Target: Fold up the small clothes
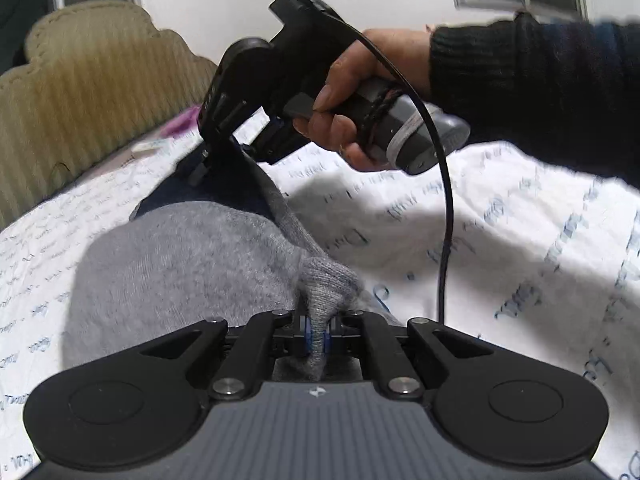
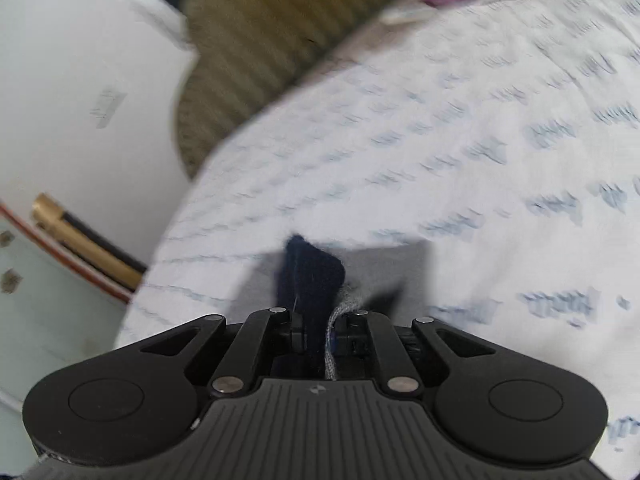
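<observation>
**Helper:** Left wrist view first: what have your fingers got?

**Me:** My left gripper is pinched tight on a bunched fold of the grey knitted sock with a navy blue end. The sock spreads from my jaws toward eleven o'clock over the white bedsheet printed with blue handwriting.

**Helper:** And the other hand?

**Me:** At twelve o'clock, my right gripper bites the sock's navy end, lifting it off the sheet. The person's right hand, in a dark knitted sleeve, grips its handle, with a black cable looping down.

**Helper:** Does the right wrist view agree?

**Me:** Yes, though it is blurred. My jaws are nearly closed on navy and grey cloth. An olive ribbed headboard sits at eleven o'clock.
</observation>
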A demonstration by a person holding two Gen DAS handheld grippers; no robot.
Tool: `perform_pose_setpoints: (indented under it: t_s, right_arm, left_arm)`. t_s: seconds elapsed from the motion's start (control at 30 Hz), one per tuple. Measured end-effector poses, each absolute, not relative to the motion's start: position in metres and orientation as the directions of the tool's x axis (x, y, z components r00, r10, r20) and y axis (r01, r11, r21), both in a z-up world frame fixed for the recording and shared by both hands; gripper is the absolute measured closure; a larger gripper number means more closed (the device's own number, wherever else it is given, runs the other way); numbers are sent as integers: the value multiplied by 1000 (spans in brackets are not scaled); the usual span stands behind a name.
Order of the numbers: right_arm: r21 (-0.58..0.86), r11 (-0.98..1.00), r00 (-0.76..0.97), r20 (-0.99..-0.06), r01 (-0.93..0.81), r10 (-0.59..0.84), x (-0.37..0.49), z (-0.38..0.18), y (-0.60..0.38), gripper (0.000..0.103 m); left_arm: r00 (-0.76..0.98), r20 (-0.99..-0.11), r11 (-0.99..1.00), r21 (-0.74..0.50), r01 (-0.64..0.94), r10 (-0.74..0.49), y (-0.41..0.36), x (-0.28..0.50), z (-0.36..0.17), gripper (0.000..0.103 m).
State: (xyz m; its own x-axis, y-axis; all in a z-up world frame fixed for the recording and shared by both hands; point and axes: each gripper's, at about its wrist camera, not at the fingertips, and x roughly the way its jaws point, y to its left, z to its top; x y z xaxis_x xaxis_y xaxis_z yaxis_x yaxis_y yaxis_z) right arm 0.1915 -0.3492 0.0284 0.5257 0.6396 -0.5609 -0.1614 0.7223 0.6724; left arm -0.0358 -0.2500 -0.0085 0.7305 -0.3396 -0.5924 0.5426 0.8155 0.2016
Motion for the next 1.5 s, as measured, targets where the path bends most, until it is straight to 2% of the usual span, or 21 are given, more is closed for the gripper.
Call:
perform_pose_setpoints:
  t_s: [0.03, 0.07, 0.1, 0.17, 0.2, 0.27, 0.3, 0.37, 0.43, 0.57, 0.63, 0.7, 0.8, 0.83, 0.87, 0.9, 0.93, 1.07, 1.23, 1.37, 1.5]
  right_arm:
    - [651, 747, 512, -601, -133, 614, 193, 16, -350, 90]
    - [641, 758, 509, -615, -120, 602, 192, 5, -350, 84]
    - [660, 743, 533, -592, -111, 605, 187, -2, -352, 84]
    - [723, 688, 563, -540, -70, 625, 178, -3, -362, 63]
    - [761, 648, 584, -508, -41, 633, 172, -1, -369, 57]
    - [809, 586, 656, -412, -56, 632, 154, 7, -382, 29]
    - [815, 576, 685, -383, -66, 620, 145, 11, -388, 27]
    - [813, 578, 695, -380, -63, 610, 133, 14, -395, 29]
    - [802, 593, 681, -397, -68, 615, 126, 13, -396, 29]
    - [758, 651, 625, -485, -49, 612, 126, 0, -382, 28]
    - [736, 676, 590, -530, -36, 609, 130, -10, -370, 25]
    - [738, 673, 603, -514, -50, 610, 129, -12, -365, 21]
    - [773, 634, 609, -488, -33, 626, 132, -13, -366, 24]
    - [780, 625, 610, -480, -33, 631, 134, -14, -366, 27]
    - [780, 624, 608, -478, -39, 634, 135, -14, -364, 40]
    - [769, 637, 600, -486, -52, 636, 137, -14, -359, 51]
    - [751, 658, 593, -503, -61, 629, 137, -14, -355, 73]
    - [705, 703, 607, -518, -98, 603, 133, -6, -340, 74]
    - [733, 657, 606, -444, -177, 659, 138, 24, -312, 75]
    - [769, 604, 564, -409, -209, 717, 171, 22, -269, 75]
    - [783, 606, 551, -445, -143, 705, 206, -9, -235, 72]
  left_arm:
    - [722, -609, 821, 194, 537, -328, -251, -30, -15, 97]
    - [728, -604, 821, 202, 534, -325, -251, -29, -18, 97]
    - [733, -590, 819, 199, 538, -338, -249, -30, -16, 96]
    - [711, -579, 811, 140, 569, -399, -239, -33, -7, 89]
    - [690, -571, 794, 105, 598, -445, -231, -35, 0, 86]
    - [642, -548, 756, 28, 654, -536, -209, -41, 16, 68]
    - [630, -524, 748, -22, 663, -573, -194, -44, 26, 62]
    - [657, -456, 772, -117, 625, -601, -159, -44, 45, 33]
    - [726, -408, 829, -181, 529, -553, -124, -27, 56, 28]
    - [736, -508, 871, -433, 231, -447, -57, 65, 40, 28]
    - [679, -551, 808, -580, 107, -486, -34, 105, 16, 29]
    - [635, -576, 769, -638, 45, -515, -26, 132, -5, 29]
    - [557, -566, 696, -717, 31, -608, -31, 168, -29, 29]
    - [544, -566, 685, -728, 22, -620, -37, 171, -34, 31]
    - [554, -557, 679, -734, 21, -619, -40, 174, -35, 40]
    - [544, -575, 691, -722, 13, -611, -43, 180, -36, 52]
    - [531, -602, 709, -705, -2, -597, -52, 180, -37, 72]
    - [534, -656, 791, -610, 43, -534, -63, 168, -24, 79]
    - [560, -647, 808, -585, 72, -518, -29, 152, 15, 80]
    - [600, -671, 828, -560, -27, -435, 29, 172, 22, 80]
    - [540, -719, 814, -572, -104, -437, 72, 204, -4, 75]
